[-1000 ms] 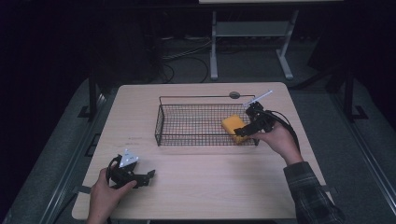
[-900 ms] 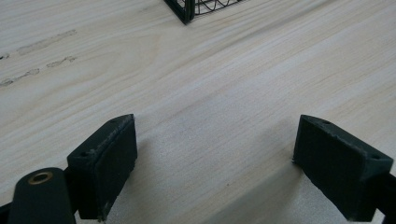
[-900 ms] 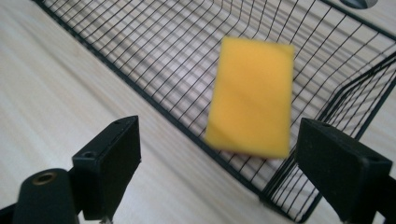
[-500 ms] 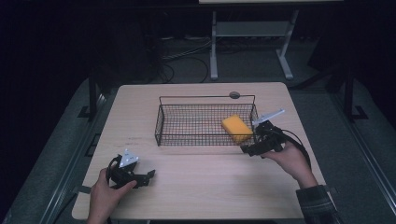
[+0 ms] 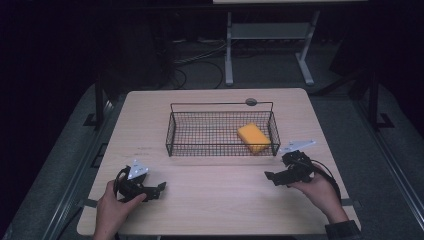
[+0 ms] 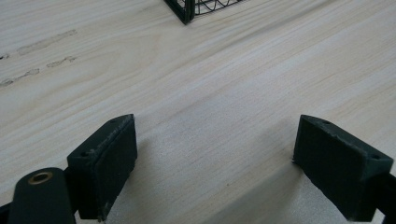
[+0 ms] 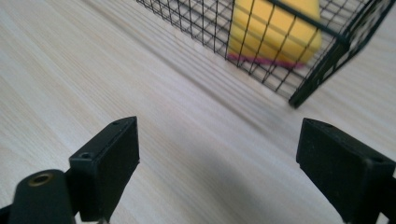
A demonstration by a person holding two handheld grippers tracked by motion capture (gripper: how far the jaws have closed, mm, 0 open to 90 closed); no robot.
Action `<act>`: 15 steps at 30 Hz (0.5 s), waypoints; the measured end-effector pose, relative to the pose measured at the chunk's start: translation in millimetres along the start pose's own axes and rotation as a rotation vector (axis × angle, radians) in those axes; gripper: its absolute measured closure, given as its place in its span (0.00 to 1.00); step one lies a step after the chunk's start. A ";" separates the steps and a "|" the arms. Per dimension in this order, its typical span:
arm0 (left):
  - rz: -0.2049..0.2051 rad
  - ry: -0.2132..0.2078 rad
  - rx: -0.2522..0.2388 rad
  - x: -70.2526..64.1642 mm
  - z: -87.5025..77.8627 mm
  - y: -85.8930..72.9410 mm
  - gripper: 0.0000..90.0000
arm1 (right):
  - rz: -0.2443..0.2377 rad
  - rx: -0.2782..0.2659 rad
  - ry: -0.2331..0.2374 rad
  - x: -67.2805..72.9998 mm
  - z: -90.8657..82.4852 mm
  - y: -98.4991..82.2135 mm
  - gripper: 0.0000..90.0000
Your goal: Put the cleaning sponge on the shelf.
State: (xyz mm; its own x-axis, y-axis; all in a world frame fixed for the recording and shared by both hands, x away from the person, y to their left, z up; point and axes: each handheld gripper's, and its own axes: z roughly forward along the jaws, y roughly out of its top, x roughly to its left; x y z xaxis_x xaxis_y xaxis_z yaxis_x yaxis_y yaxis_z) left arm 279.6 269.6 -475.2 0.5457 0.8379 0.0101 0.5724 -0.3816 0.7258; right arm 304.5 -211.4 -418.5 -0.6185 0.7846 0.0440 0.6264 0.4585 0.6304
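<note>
A yellow sponge (image 5: pixel 253 137) lies inside the black wire basket (image 5: pixel 175 131), at its right end; in the right gripper view the sponge (image 7: pixel 273 28) sits behind the mesh near the basket's corner (image 7: pixel 322 70). My right gripper (image 5: pixel 272 176) rests on the table in front of the basket's right end, open, nothing between its jaws (image 7: pixel 219 154). My left gripper (image 5: pixel 159 188) lies at the table's front left, open and empty (image 6: pixel 215 163), with a basket corner (image 6: pixel 184 11) far ahead.
The wooden table (image 5: pixel 215 210) has a small round grey cap (image 5: pixel 251 102) behind the basket. Faint scuff marks (image 6: pixel 42 44) lie on the wood left of the basket. A white metal stand (image 5: pixel 265 35) and cables are on the floor beyond.
My right gripper let go of the sponge, which now lies in the basket, and pulled back toward the front of the table. The left gripper stayed put.
</note>
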 end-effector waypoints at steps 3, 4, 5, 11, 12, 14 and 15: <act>-0.001 0.000 -0.002 0.0 0.2 -0.1 0.14 | 0.014 -0.009 -0.010 -1.8 3.5 -14.6 0.12; -0.001 0.000 -0.002 0.0 0.2 -0.1 0.14 | 0.014 -0.009 -0.010 -1.8 3.5 -14.6 0.12; -0.001 0.000 -0.003 0.0 0.2 -0.1 0.14 | 0.018 -0.008 -0.017 -2.0 4.4 -18.1 0.12; 0.000 0.000 -0.002 0.0 0.1 -0.1 0.14 | 0.020 -0.004 -0.034 -4.0 10.7 -36.7 0.11; 0.003 0.000 0.000 0.2 0.0 -0.1 0.14 | 0.019 -0.008 -0.039 -4.0 12.1 -41.9 0.11; 0.003 0.000 0.001 0.2 0.0 -0.1 0.14 | 0.010 -0.007 -0.052 -3.6 13.4 -46.5 0.11; 0.002 0.000 0.000 0.1 0.0 -0.1 0.14 | 0.006 -0.013 -0.051 -3.8 14.3 -48.5 0.11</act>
State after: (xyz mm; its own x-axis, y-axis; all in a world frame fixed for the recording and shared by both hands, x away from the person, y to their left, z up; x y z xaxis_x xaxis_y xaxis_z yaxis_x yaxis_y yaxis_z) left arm 279.7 269.8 -475.3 0.5469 0.8371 0.0119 0.5712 -0.3835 0.7257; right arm 283.3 -230.7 -460.3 -0.5897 0.8076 0.0080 0.6236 0.4491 0.6399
